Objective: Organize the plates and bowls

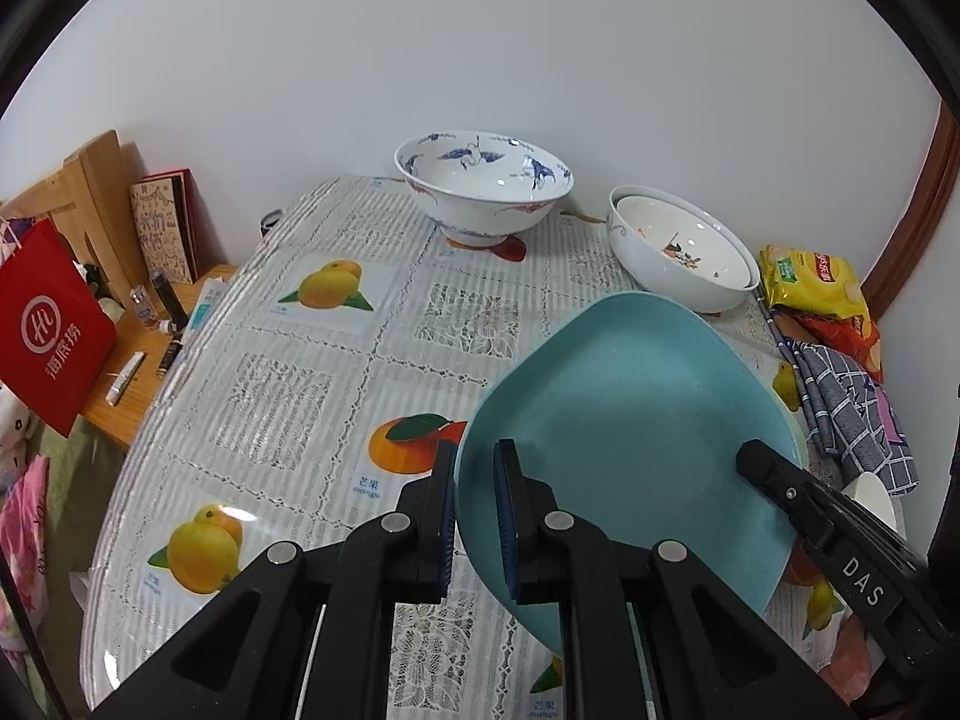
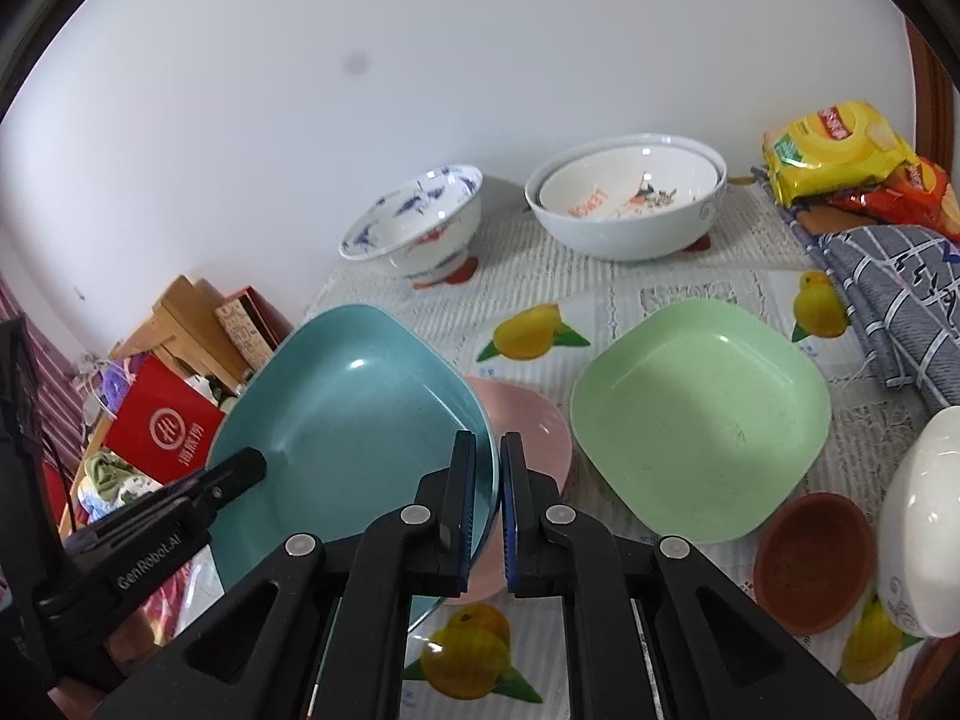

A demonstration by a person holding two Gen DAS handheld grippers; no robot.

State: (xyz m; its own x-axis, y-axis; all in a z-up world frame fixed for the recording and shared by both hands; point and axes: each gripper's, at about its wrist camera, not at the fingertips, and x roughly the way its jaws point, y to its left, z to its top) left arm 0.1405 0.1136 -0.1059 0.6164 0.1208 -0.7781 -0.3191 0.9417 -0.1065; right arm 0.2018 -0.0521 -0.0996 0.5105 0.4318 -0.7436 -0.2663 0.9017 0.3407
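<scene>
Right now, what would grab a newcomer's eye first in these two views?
The blue plate dominates: lifted and tilted above the pink plate, its opposite rims pinched by the left gripper and the right gripper. Beside it lies the green plate, with the crane-painted bowl and the nested white bowls by the wall.

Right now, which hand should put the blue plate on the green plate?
Probably right. Both the left gripper and right gripper pinch the blue plate's rim, but the green plate lies just beside the right gripper and isn't visible in the left view.
</scene>
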